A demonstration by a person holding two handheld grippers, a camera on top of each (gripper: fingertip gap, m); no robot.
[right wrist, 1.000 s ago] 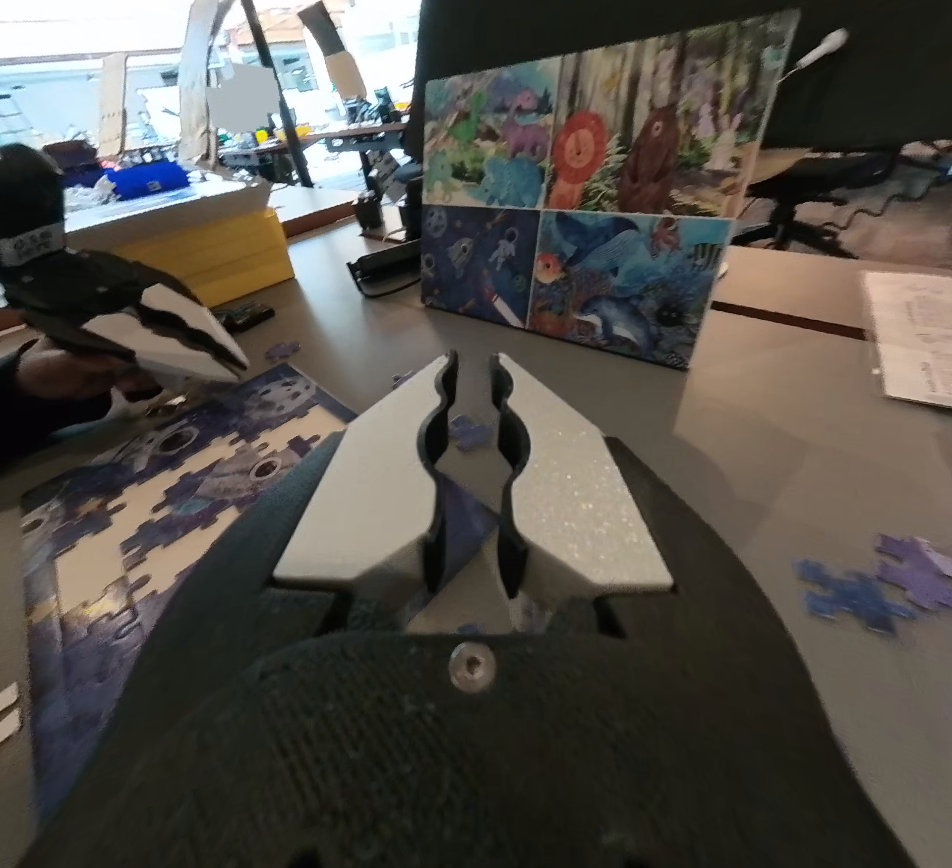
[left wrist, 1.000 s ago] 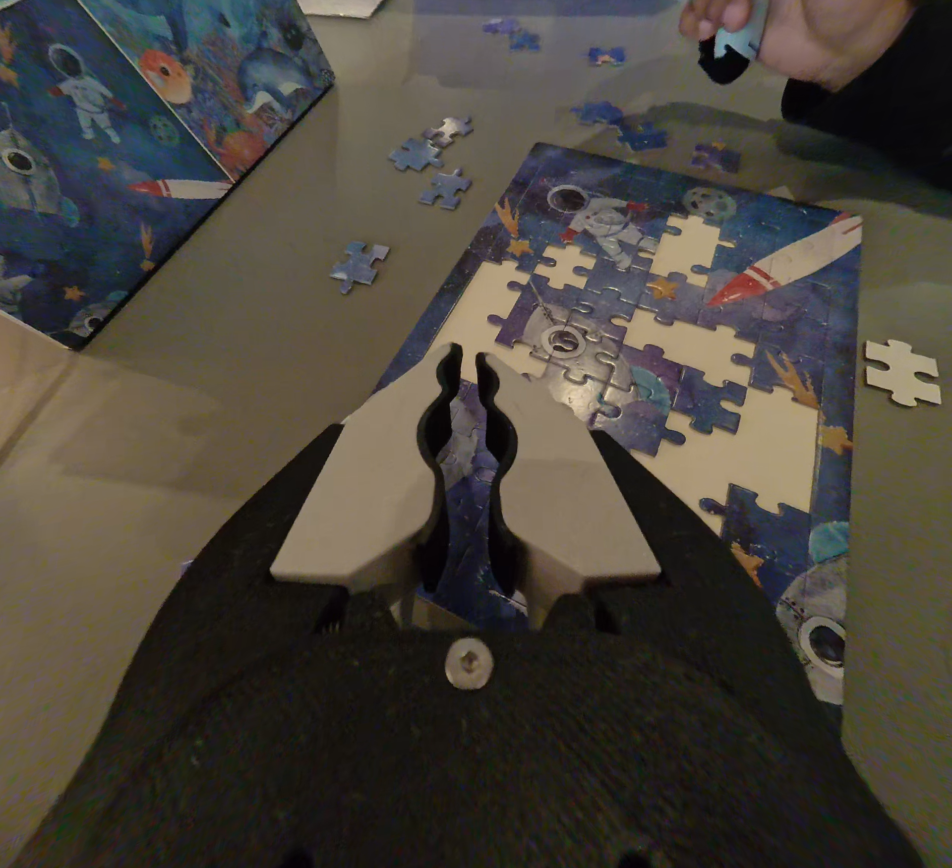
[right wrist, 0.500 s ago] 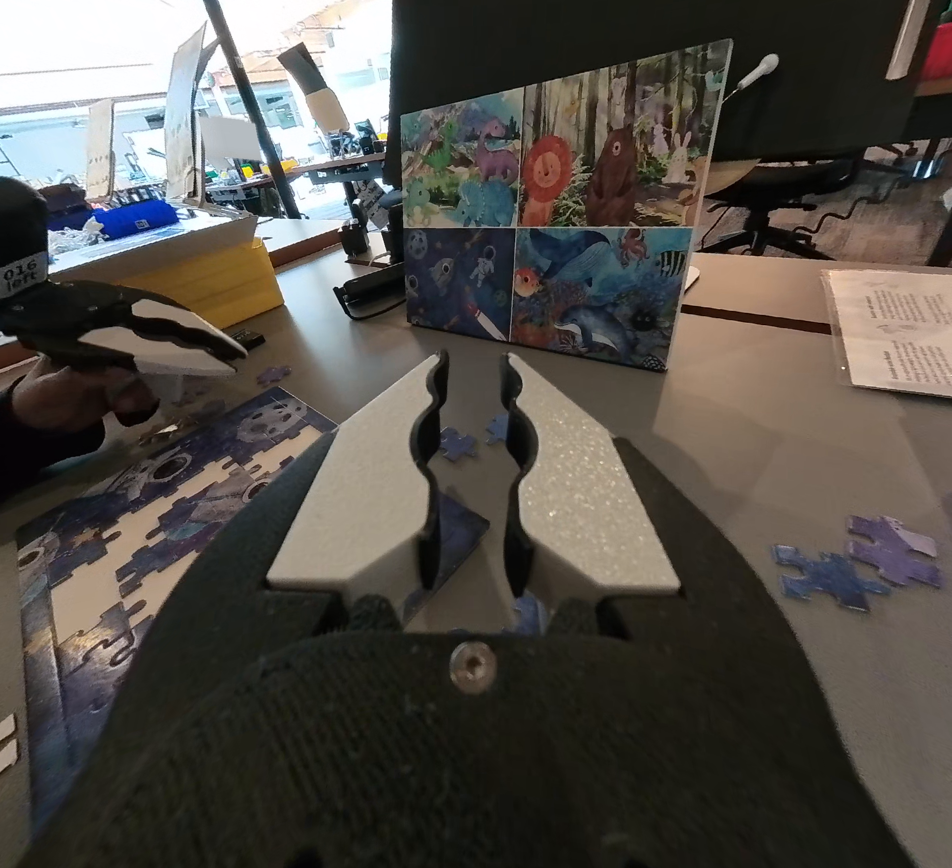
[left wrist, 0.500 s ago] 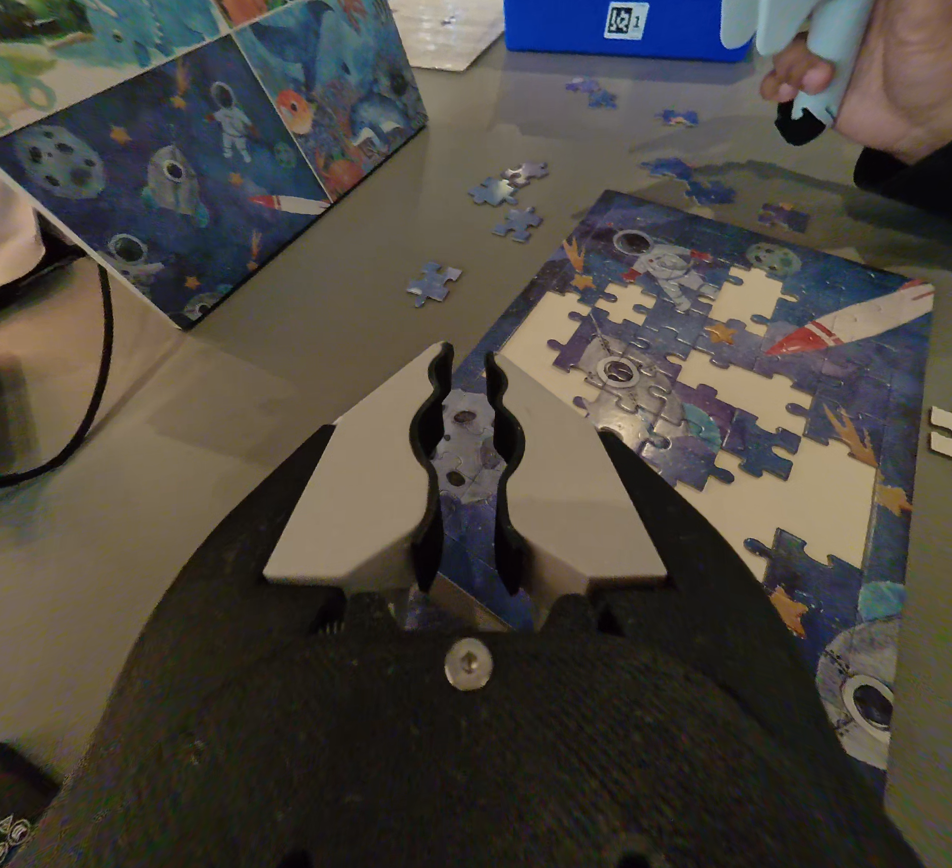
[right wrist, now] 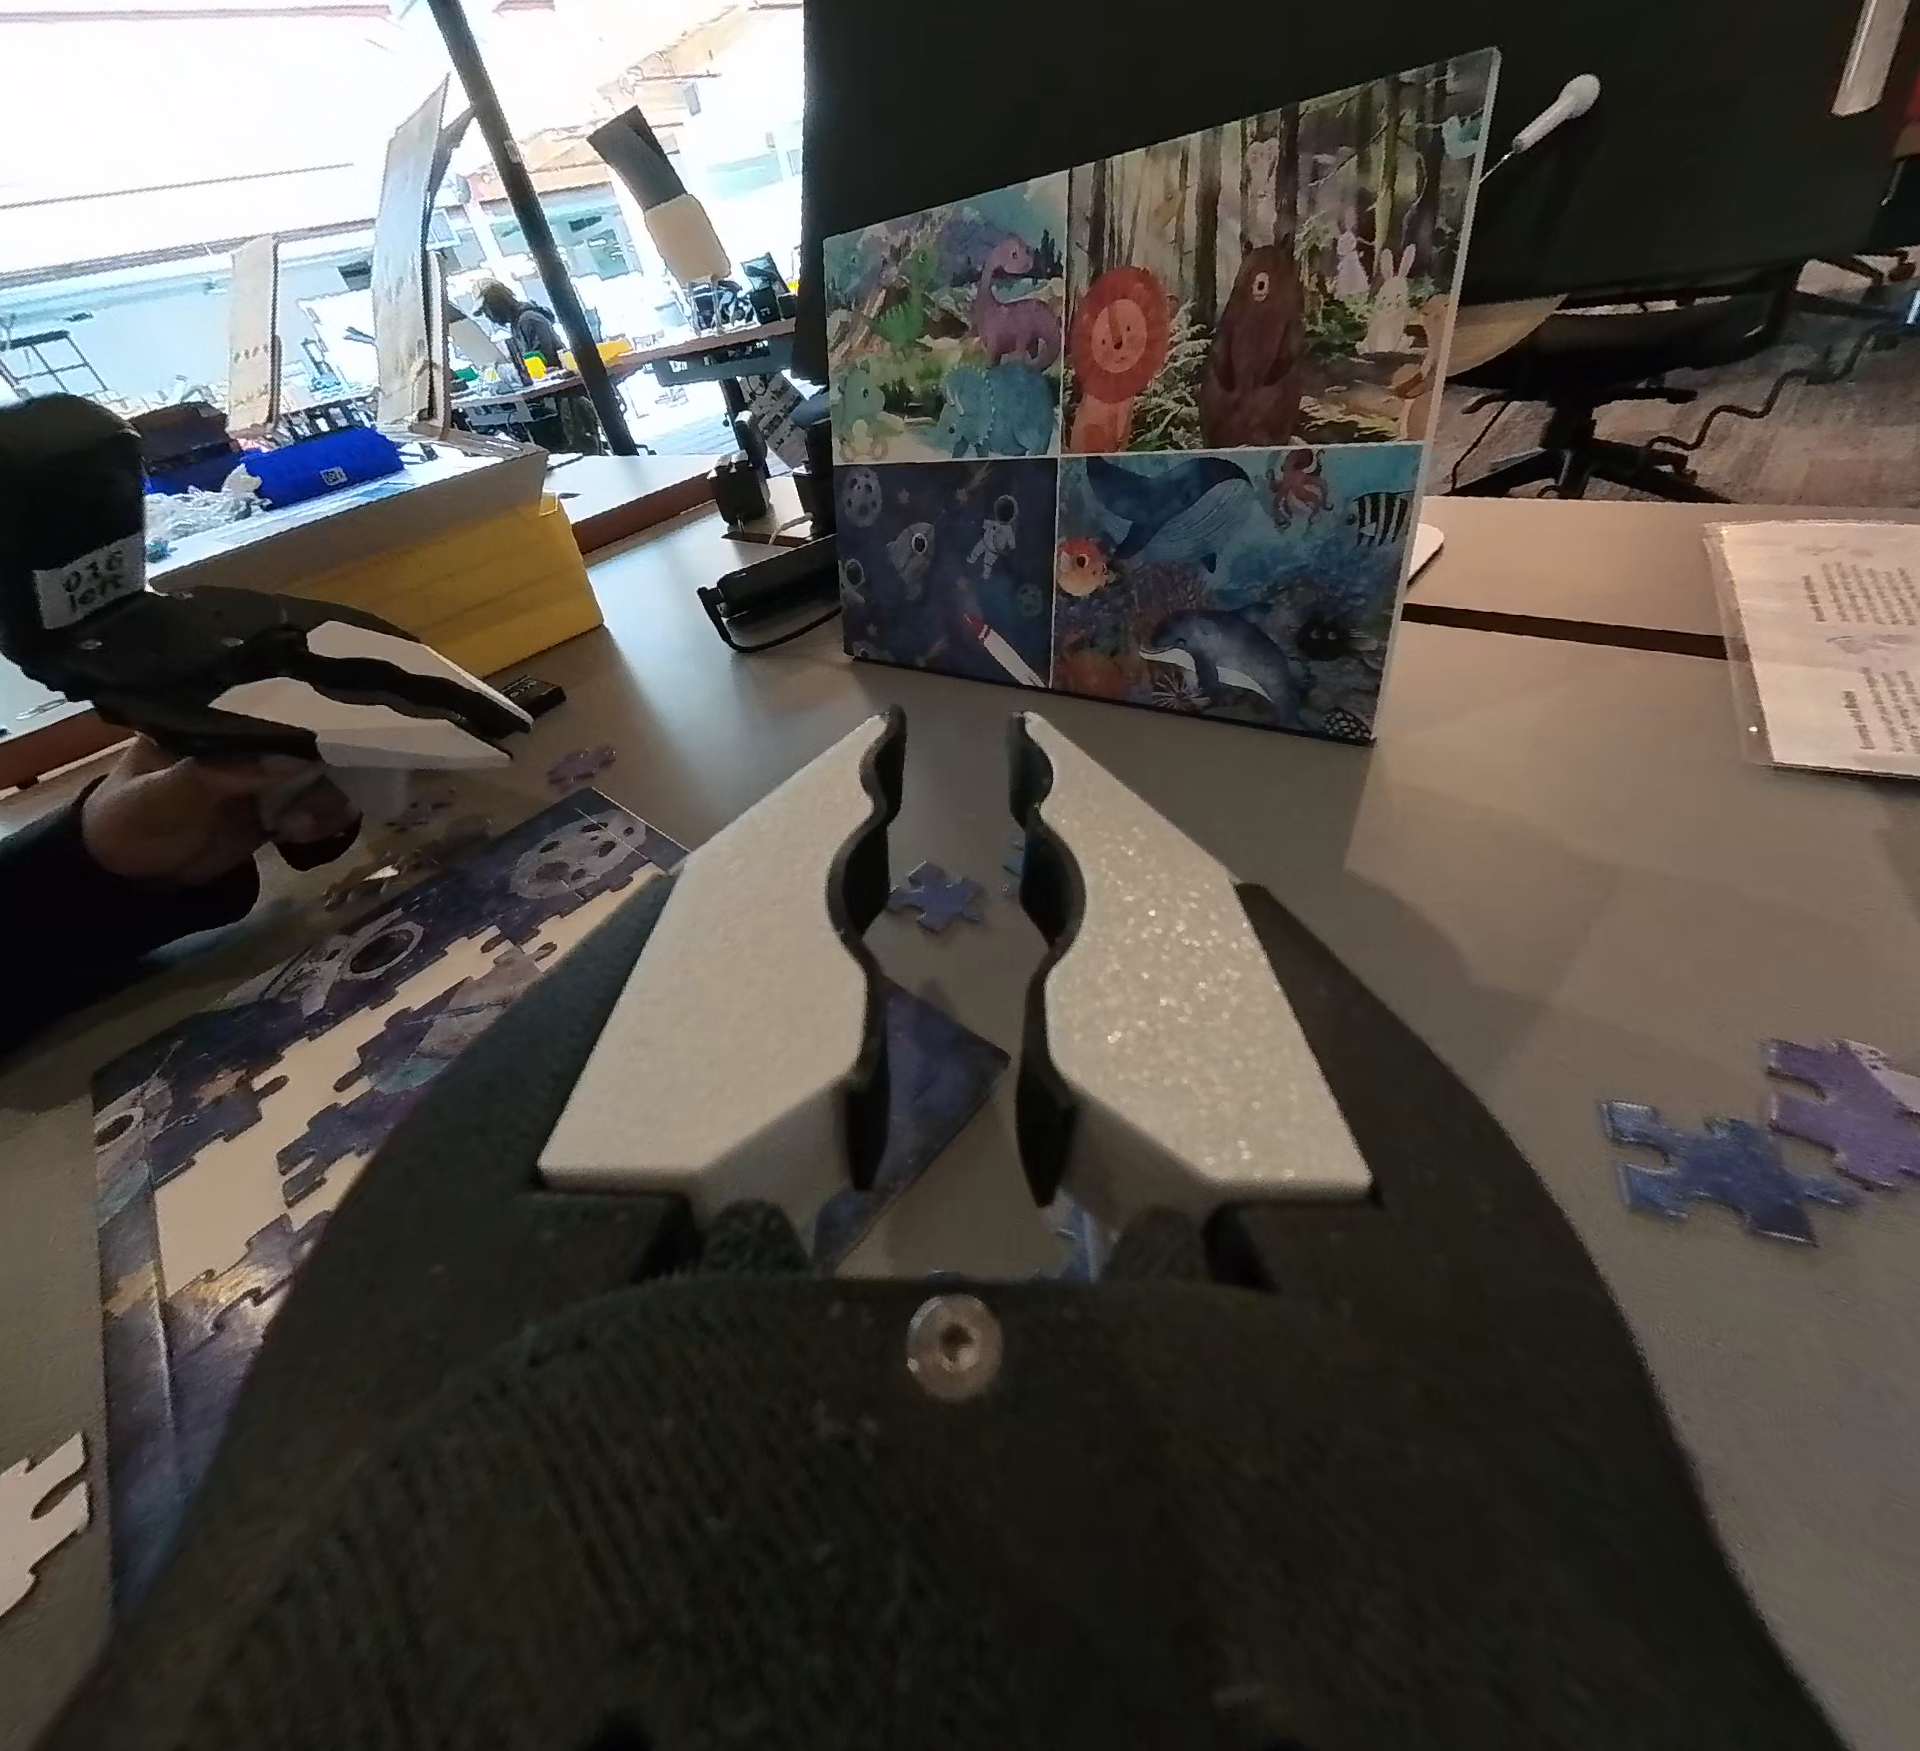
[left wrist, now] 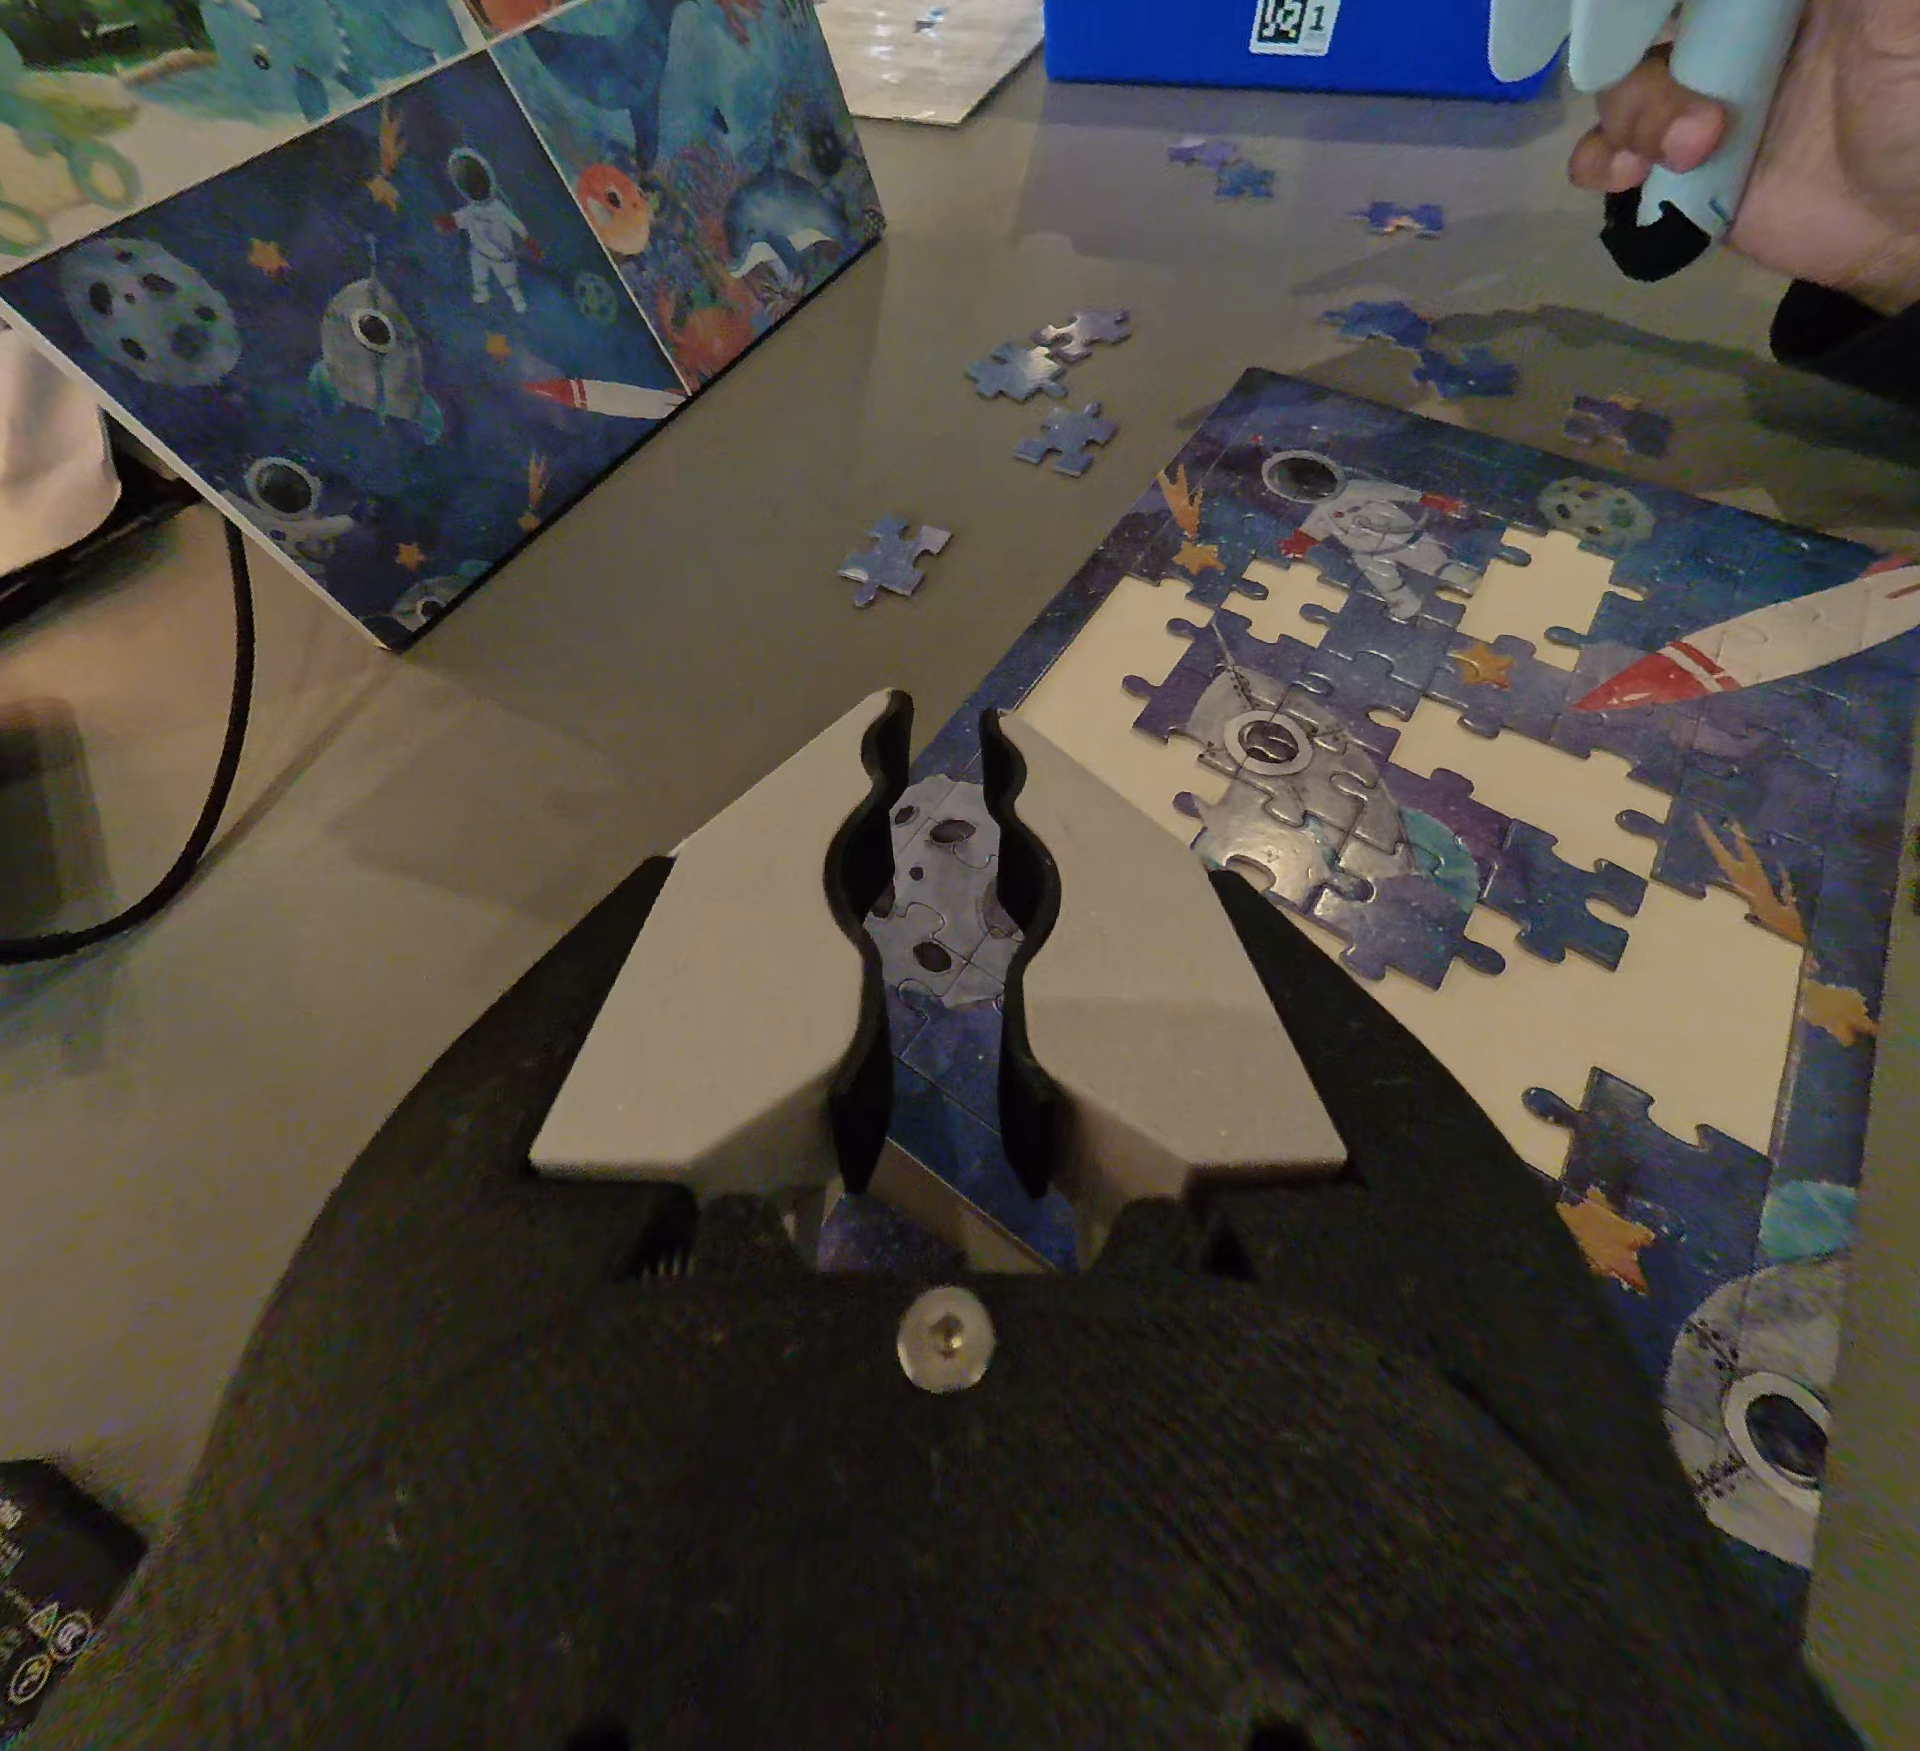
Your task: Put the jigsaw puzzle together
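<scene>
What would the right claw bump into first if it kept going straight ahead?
Probably the loose blue puzzle piece lying on the table just past the right claw. If it passed above that, the upright picture board stands next. Depth is hard to judge.

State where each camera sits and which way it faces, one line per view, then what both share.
Left wrist view: on the left gripper, angled down at the puzzle board; the person's other hand shows upper right.
Right wrist view: on the right gripper, facing level towards the upright picture box.
Shared: the board, the box, loose pieces, each other's gripper.
</scene>
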